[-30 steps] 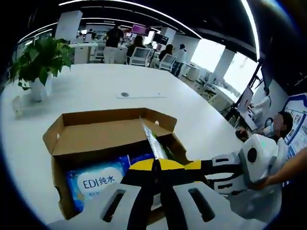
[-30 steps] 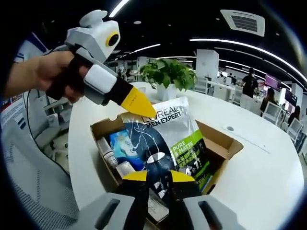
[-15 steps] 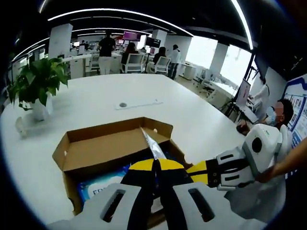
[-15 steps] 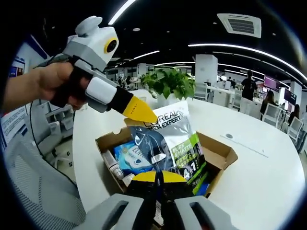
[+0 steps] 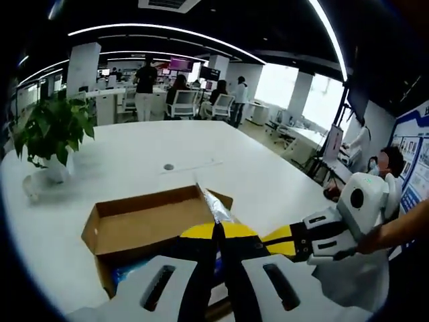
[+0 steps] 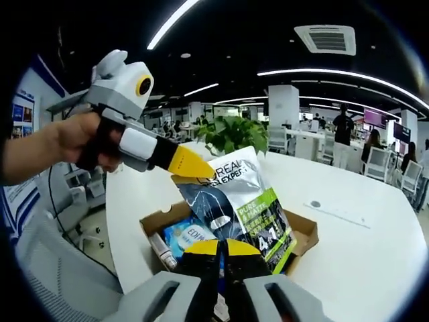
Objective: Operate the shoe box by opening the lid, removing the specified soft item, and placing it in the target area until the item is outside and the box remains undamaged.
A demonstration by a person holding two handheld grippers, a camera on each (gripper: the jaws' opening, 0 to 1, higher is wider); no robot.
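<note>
Both grippers, left [image 6: 194, 163] and right [image 6: 222, 249], clench the pouch [image 6: 241, 204] above the open box [image 6: 303, 231]; lift evenly, clearing the walls before moving to the table [image 6: 375, 248].

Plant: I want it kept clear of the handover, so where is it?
In the left gripper view the plant stands far left on the table, beyond the box.
</note>
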